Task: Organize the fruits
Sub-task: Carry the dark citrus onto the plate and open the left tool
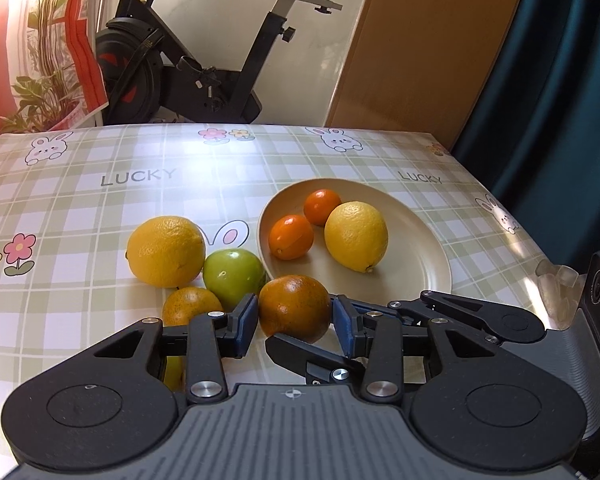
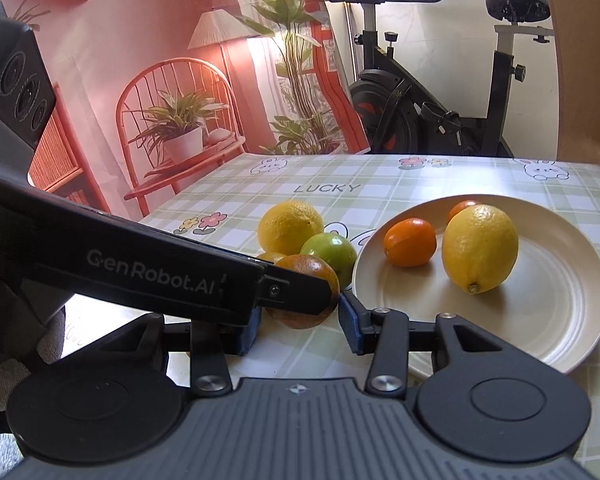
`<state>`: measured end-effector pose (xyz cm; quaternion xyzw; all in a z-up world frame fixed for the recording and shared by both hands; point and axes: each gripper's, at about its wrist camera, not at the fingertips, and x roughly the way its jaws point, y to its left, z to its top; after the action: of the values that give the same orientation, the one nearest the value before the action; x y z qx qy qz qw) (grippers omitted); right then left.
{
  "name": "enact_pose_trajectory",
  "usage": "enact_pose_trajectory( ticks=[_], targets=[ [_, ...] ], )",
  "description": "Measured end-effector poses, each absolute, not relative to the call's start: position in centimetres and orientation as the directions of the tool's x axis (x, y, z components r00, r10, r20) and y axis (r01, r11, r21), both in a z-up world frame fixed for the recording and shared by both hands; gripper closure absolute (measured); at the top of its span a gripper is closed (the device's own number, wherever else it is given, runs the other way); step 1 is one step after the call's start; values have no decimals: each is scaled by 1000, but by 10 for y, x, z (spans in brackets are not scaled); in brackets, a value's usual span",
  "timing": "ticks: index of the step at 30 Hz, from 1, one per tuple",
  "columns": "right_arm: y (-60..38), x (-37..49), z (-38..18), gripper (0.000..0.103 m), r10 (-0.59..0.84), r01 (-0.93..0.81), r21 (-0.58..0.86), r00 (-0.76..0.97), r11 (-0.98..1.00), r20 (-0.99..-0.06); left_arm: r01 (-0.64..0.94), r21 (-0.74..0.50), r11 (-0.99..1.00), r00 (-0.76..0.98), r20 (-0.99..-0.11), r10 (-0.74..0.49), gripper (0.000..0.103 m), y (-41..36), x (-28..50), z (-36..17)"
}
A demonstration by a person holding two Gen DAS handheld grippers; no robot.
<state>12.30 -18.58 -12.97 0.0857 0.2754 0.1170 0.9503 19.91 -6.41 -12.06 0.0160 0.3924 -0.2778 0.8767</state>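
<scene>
Sitting clamped between the left tool's (image 1: 295,312) pads, the dark orange (image 1: 294,307) hangs just short of the plate (image 1: 428,276); the right tool (image 2: 300,322), jaws apart and empty, hovers beside it.

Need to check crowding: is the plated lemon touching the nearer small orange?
Apart. The left wrist view shows bare plate between lemon and small orange.
</scene>
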Motion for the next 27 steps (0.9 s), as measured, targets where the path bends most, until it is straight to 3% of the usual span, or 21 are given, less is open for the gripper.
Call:
enact_pose_trajectory(
  ticks=[7, 27],
  targets=[
    [-206, 130, -123, 58, 225, -117, 243, 844, 963, -486, 503, -206, 839, 529, -694, -488, 60, -90, 213, -121],
    [-224, 166, -144, 58, 181, -65, 222, 810, 973, -557, 468, -164, 868, 526, -738, -423, 60, -114, 251, -143]
  ],
)
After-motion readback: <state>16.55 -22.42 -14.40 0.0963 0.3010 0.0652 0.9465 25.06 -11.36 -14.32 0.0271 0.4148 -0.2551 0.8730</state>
